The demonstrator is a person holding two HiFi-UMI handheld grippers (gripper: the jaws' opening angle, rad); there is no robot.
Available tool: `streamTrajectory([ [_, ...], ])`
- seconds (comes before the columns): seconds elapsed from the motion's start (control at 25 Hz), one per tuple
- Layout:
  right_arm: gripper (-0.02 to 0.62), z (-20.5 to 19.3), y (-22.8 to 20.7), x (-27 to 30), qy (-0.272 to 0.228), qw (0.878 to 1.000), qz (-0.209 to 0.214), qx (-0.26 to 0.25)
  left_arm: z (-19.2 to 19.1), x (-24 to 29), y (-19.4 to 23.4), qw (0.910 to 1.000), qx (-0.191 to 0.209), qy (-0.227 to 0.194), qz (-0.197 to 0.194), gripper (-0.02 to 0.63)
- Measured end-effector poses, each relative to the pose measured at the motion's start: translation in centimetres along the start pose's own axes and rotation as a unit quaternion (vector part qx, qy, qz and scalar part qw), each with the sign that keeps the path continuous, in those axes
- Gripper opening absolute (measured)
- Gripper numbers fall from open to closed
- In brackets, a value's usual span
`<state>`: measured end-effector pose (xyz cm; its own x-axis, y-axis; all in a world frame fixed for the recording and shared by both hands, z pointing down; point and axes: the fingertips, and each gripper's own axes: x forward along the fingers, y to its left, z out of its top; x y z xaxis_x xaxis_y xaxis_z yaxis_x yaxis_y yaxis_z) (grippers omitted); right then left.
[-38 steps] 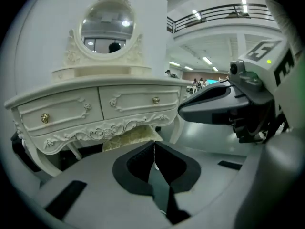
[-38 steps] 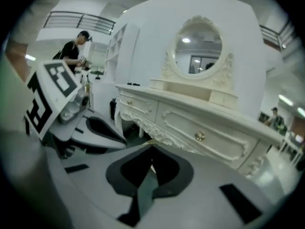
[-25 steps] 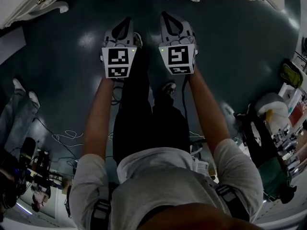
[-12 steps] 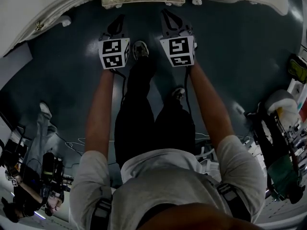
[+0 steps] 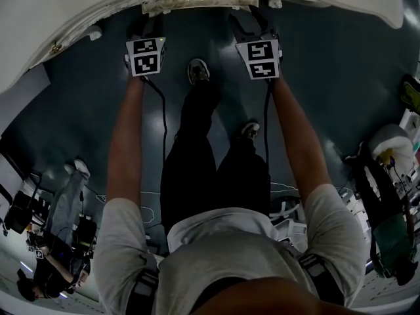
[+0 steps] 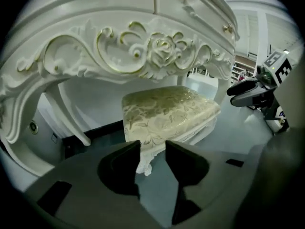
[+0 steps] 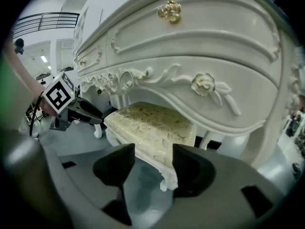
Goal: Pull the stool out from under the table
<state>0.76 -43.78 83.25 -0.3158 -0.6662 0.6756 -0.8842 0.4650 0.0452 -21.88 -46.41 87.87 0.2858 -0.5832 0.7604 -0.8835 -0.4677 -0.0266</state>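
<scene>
A white stool with a pale gold brocade cushion [image 6: 167, 111] stands under the ornate white table [image 6: 119, 46]. In the head view only the stool's front edge [image 5: 197, 0] shows below the table top [image 5: 72, 8]. My left gripper [image 6: 152, 151] faces the stool's left front corner, apart from it. Its jaws have just been opening and nothing is between the pads. My right gripper [image 7: 153, 159] faces the stool's [image 7: 150, 125] right front corner, with its jaws likewise just opened wider and empty. In the head view, the left gripper [image 5: 147, 26] and right gripper [image 5: 254, 23] flank the stool.
The table's carved apron [image 7: 200, 87] hangs low over the cushion, with curved table legs [image 6: 71, 123] either side. The person's shoes [image 5: 197, 71] stand on the dark floor between the arms. Cables [image 5: 147, 209], another person [image 5: 65, 209] and cluttered gear [image 5: 387, 195] lie behind.
Both grippers have moved forward toward the table and stool and spread further apart. The table now fills more of the head view's top.
</scene>
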Motion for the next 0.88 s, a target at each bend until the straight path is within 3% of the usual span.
streamTrajectory([
  [0.08, 0.264, -1.0, -0.9, 0.5, 0.01, 1.0, -0.004, 0.007, -0.6, 0.8, 0.6, 0.9998, -0.003, 0.018, -0.007, 0.218],
  [0.2, 0.312, -2.6, -2.1, 0.9, 0.026, 0.999, -0.009, 0.023, -1.0, 1.3, 1.1, 0.999, -0.033, 0.022, -0.022, 0.264],
  [0.32, 0.341, -4.1, -3.1, 2.4, 0.047, 0.998, -0.012, 0.047, -2.4, 2.3, 2.4, 0.9975, -0.052, 0.038, -0.031, 0.276],
  [0.52, 0.351, -6.4, -4.6, 5.1, 0.084, 0.992, -0.015, 0.091, -4.7, 4.6, 4.9, 0.996, -0.032, 0.08, -0.021, 0.275],
  [0.8, 0.359, -6.8, -4.3, 7.4, 0.117, 0.986, 0.01, 0.12, -4.9, 6.6, 2.3, 0.9897, -0.028, 0.107, -0.091, 0.281],
  [0.88, 0.358, -6.7, -4.3, 7.3, 0.116, 0.985, 0.013, 0.128, -4.9, 6.9, 1.8, 0.9898, -0.037, 0.111, -0.082, 0.284],
])
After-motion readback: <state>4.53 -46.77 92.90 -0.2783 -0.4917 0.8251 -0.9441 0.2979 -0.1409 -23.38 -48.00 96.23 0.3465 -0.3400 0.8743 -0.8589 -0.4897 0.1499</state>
